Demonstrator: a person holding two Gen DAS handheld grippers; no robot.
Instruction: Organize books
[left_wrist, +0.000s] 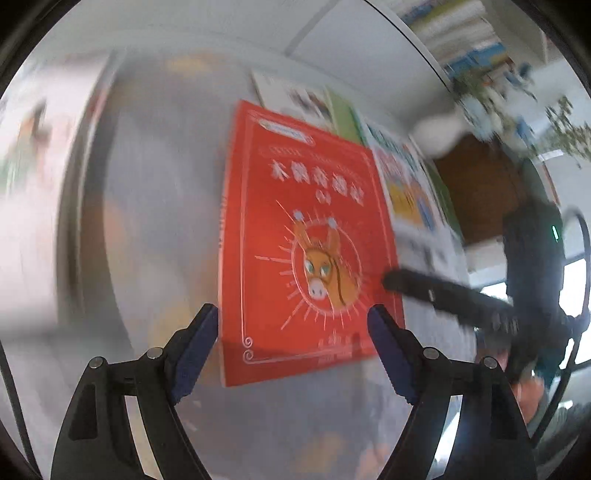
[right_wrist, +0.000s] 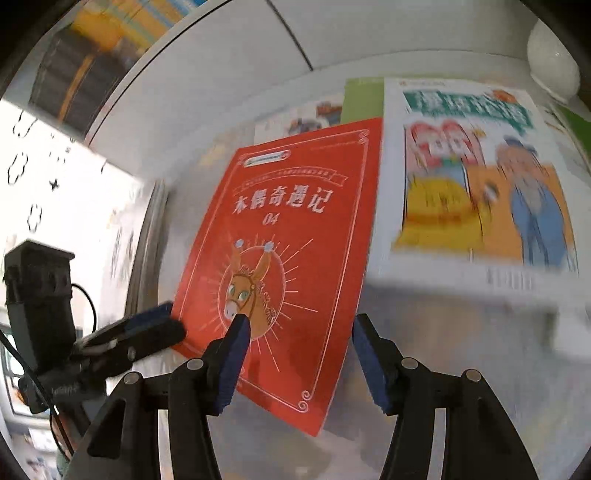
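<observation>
A red book (left_wrist: 306, 236) with a donkey's head on its cover lies flat on a glossy grey table (left_wrist: 155, 206). My left gripper (left_wrist: 293, 321) hovers open over its near end, one finger by each long edge and no pad pressing. In the right wrist view the red book (right_wrist: 288, 258) lies at a slant, and my right gripper (right_wrist: 299, 332) stands open above its lower part. The left gripper (right_wrist: 155, 328) reaches to the book's left edge there. The right gripper's finger (left_wrist: 424, 288) points at the book's right edge.
A white picture book (right_wrist: 480, 184) lies right of the red one, partly over a green book (right_wrist: 362, 99). A white bowl (right_wrist: 554, 62) stands at the far right corner. Shelves of books (left_wrist: 461, 33) run behind the table. A brown surface (left_wrist: 480, 192) shows beyond the table's edge.
</observation>
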